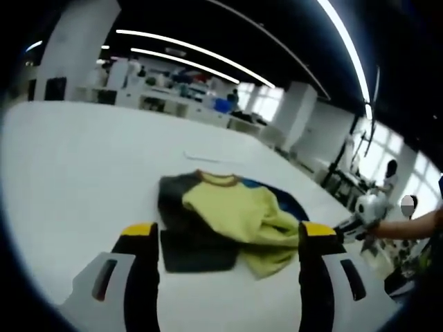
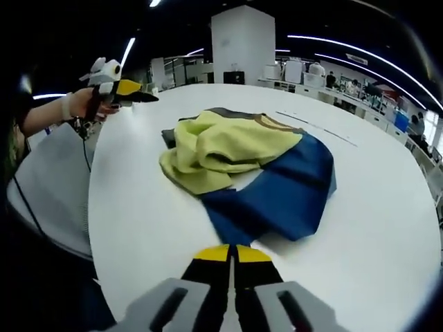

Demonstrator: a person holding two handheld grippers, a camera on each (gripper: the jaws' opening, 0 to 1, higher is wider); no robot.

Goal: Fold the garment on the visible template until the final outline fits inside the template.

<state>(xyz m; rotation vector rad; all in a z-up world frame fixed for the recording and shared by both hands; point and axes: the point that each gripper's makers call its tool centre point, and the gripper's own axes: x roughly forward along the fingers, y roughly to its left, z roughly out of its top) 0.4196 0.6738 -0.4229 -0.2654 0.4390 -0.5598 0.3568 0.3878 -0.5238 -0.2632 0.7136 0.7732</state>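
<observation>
- Presently, in the left gripper view, the left claw (image 1: 227, 238) stands nearest, its two yellow-tipped jaws set wide apart and holding nothing, just short of the garment's near edge.
- In the right gripper view, the right claw (image 2: 232, 254) has its yellow tips pressed together with no cloth between them; it sits above the bare white table (image 2: 387, 228), just beside the blue corner.
- The garment (image 1: 228, 221) lies crumpled in a heap near the middle of the table: a yellow body bunched on top, a dark grey part to one side, a blue part spread out flat. It is not folded.
- A dark flat panel under the garment's near side in the left gripper view may be the template; I cannot tell it from the grey cloth, nor trace its outline.
- Further off in the right gripper view, a hand (image 2: 86, 104) holds the other gripper raised beyond the table's edge, well apart from the garment.
- Beyond the table: office desks, a white pillar (image 2: 242, 45) and ceiling light strips.
- Risk: the yellow layers are overlapped, so a pinch at the heap would likely take several plies and drag the whole bundle instead of opening it.
- Risk: with the template hidden, a fold judged by eye may leave the outline spilling past it.
- Risk: the blue part lies nearest the rim; a pull that way could carry it over the edge.
</observation>
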